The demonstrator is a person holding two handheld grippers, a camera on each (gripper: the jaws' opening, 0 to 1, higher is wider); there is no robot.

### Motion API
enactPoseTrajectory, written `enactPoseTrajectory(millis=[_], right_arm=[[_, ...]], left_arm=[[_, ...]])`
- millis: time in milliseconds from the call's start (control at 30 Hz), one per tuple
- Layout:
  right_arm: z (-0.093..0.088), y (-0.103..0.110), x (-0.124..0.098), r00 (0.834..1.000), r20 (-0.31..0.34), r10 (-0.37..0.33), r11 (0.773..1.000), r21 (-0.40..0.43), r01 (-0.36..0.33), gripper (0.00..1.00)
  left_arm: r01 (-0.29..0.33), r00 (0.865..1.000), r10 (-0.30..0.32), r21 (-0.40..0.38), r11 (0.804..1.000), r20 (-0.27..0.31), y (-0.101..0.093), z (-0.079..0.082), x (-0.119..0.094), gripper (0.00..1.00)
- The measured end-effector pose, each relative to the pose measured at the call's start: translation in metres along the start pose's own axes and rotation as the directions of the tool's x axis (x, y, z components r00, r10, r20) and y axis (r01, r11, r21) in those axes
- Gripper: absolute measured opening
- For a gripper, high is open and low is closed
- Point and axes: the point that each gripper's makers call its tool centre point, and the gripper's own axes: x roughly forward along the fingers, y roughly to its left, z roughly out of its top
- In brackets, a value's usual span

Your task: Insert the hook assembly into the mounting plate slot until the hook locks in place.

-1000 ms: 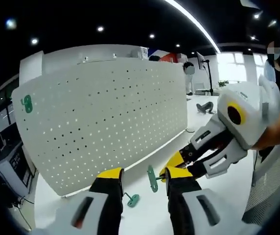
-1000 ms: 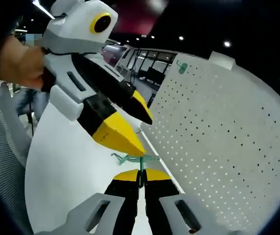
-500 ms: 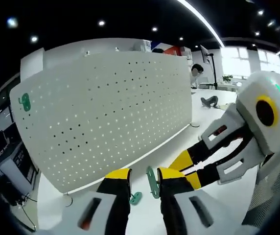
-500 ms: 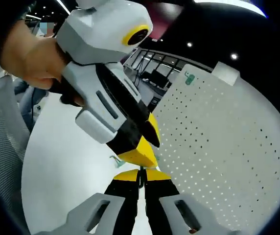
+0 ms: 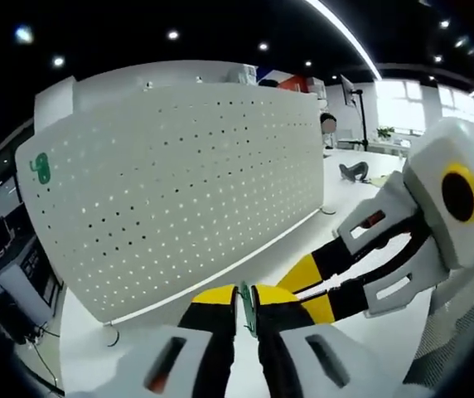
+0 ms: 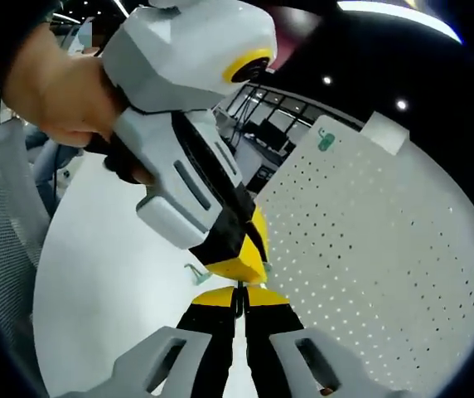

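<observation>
both pinched narrow on green hook [image 5: 244,305]: left gripper [image 5: 245,300], right gripper [image 6: 239,297]. release one side only once other grip firm. then carry upright to pegboard [image 5: 179,182], align with slot, press until locked.

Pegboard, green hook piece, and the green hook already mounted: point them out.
pegboard [image 5: 179,174], left gripper view, middle of perforated face
green hook piece [image 5: 246,305], left gripper view, plate edge between tongs
mounted green hook [image 5: 41,167], left gripper view, its body

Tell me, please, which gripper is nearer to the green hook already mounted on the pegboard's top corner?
Neither clearly: left gripper and right gripper meet low, far from that green hook.
</observation>
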Motion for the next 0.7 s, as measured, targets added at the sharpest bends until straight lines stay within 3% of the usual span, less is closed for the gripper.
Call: enactPoseTrajectory(millis=[700], right_arm=[[0.014, 0.0, -0.003, 1.0, 0.026, -0.008, 0.999, 0.041, 0.007, 0.04]], left_arm=[[-0.053, 0.997, 0.056, -0.072, 0.996, 0.052, 0.017, 0.003, -0.007, 0.04]])
